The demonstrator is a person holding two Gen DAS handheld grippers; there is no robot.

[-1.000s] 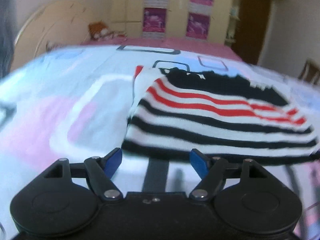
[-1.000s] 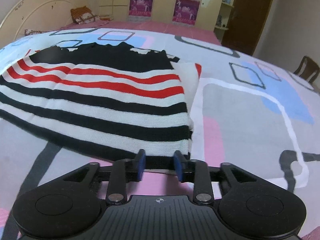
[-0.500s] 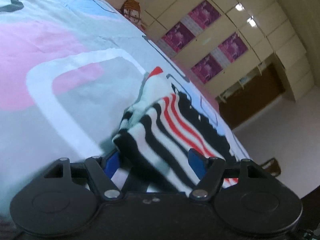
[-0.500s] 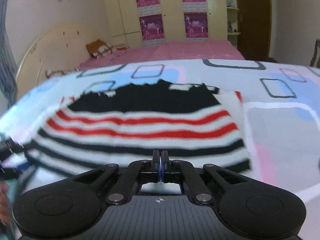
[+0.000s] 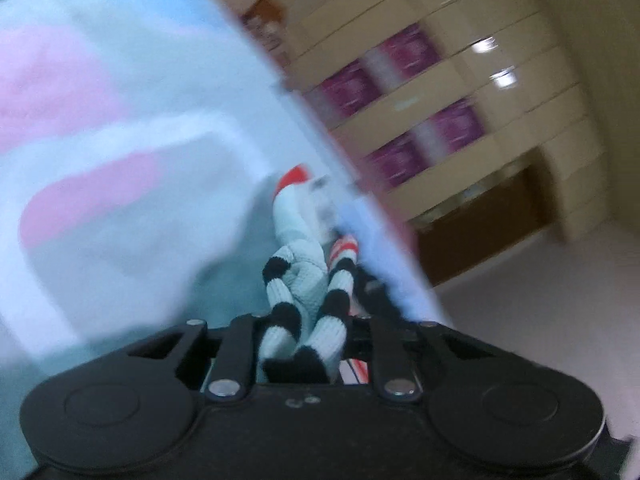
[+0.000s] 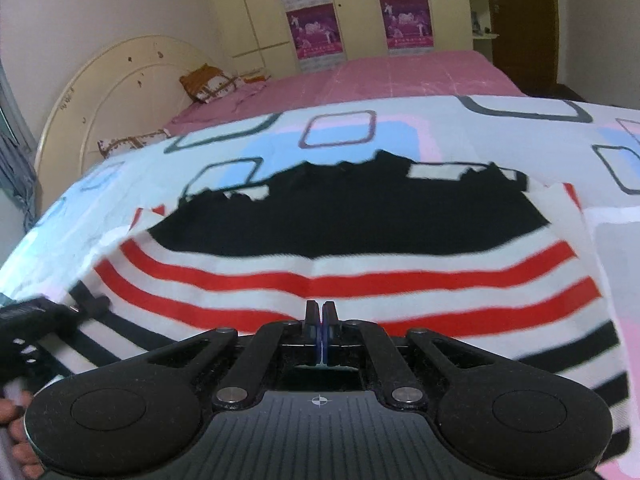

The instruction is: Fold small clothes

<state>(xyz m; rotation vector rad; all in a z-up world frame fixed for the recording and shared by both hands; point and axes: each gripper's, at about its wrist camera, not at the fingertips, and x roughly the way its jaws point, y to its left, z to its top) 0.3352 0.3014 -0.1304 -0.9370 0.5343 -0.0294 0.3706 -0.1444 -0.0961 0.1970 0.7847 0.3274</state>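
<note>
Left wrist view, blurred and rolled: left gripper (image 5: pixel 308 344) has just been closing, and its jaws are now clamped on a bunched fold of the sweater (image 5: pixel 304 280). Black/white knit is wadded up between the arms, with a red-tipped bit trailing off ahead over the bedsheet (image 5: pixel 120 220). Wardrobe (image 5: pixel 460 92) w/ purple posters tilts across the top right.

Right wrist view: right gripper (image 6: pixel 321 320) has its blue pads pressed flat together, w/ what looks like a thin edge of fabric pinched between them. The sweater (image 6: pixel 348 276) is spread on the sheet (image 6: pixel 500 120) just ahead of it, black yoke far side, red stripes in the middle, black stripes nearest. Its left edge is lifted and curled where the left gripper (image 6: pixel 76 308) comes in from the frame's left; fingers (image 6: pixel 20 444) of the person show at bottom left. Headboard (image 6: pixel 120 92) and a pink cover (image 6: pixel 380 80) lie behind.
</note>
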